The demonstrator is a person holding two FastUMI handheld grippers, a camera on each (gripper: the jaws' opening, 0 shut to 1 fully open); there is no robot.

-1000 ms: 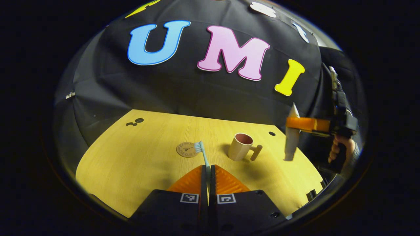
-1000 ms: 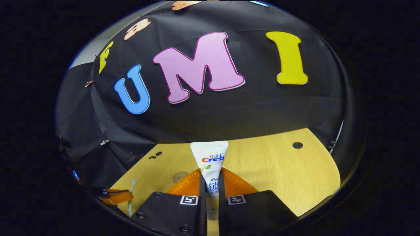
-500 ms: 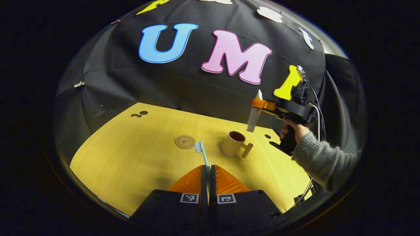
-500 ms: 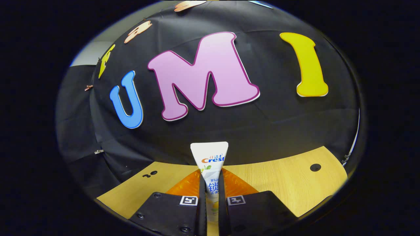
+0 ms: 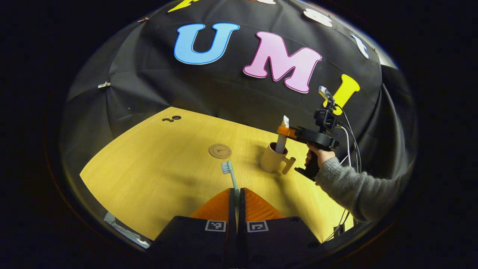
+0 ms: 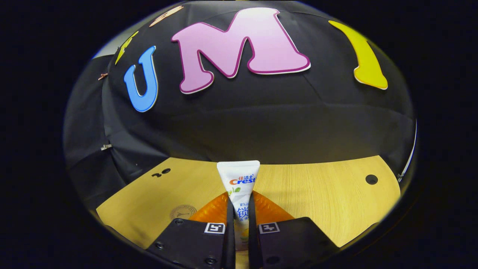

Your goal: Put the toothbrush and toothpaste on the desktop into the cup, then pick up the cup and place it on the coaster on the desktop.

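Surface [image 5: 149,175]: yellow wood-grain top, booth cloth behind it. Cable holes at its far edge, seen in both views.

Sleeve [image 5: 354,188]: grey knit, coming in from the right of the left gripper view. The hand [image 5: 317,155] grips the handle of the right tongs.

Right tongs [image 6: 239,203]: clenched on the toothpaste [image 6: 239,179], both fingers pressing the tube's sides. In the right gripper view the tube stands up between the fingers, flat crimped end forward and above the fingertips. In the left gripper view the right tongs [image 5: 284,130] sit directly above the cup, level, with the tube [image 5: 281,139] hanging upright through them; its lower end is at or inside the cup's mouth, depth inside cannot be told.

Left tongs [image 5: 237,196]: clenched on the toothbrush [image 5: 231,177], handle pinched between the fingers, bristle head pointing forward past the fingertips, above the surface.

Cup [image 5: 272,161]: beige mug, upright on the surface, ahead and right of the left tongs, handle facing the sleeve side. Directly below the right tongs.

Coaster [image 5: 220,151]: round, brown, flat on the surface, just beyond the toothbrush head and left of the cup, apart from it. Also at the lower left of the right tongs in the right gripper view [image 6: 183,212], partly cut off by the finger.
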